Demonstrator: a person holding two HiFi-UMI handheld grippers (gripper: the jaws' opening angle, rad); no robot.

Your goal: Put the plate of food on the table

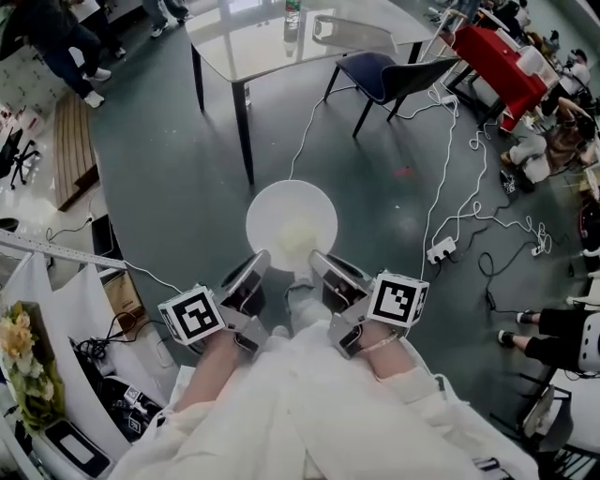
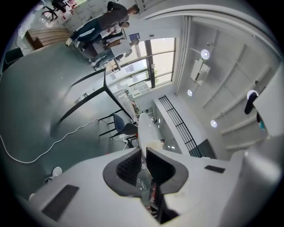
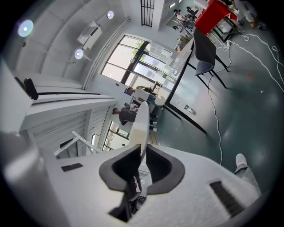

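Two grippers share the load: your left gripper [image 1: 255, 266] and your right gripper [image 1: 322, 264] each clamp the near rim of the round white plate [image 1: 292, 211], side by side, with your white sleeves [image 1: 309, 412] behind them. In the left gripper view the jaws stand nearly together, with only the thin edge of the plate between the dark pads, and the pads press on it. The right gripper view shows the same thing: a narrow gap filled by the plate's rim, gripped from both sides. Neither claw has anything else in it.

You hold the plate roughly level in the air above the dark grey-green floor [image 1: 187, 187] — it rests on nothing. A pale yellowish heap of food [image 1: 298, 236] sits on its near half, close to the two grippers.

The pale glossy-topped table with black legs [image 1: 244, 47] lies beyond the plate, at the top of the head view, and the plate is well apart from it. A clear bottle [image 1: 292, 19] stands on that tabletop. A dark blue chair [image 1: 375, 75] stands just to the right of the table, with a red-covered table [image 1: 497, 56] further right. White cables [image 1: 441, 187] trail across the floor to a white power strip [image 1: 441, 250].
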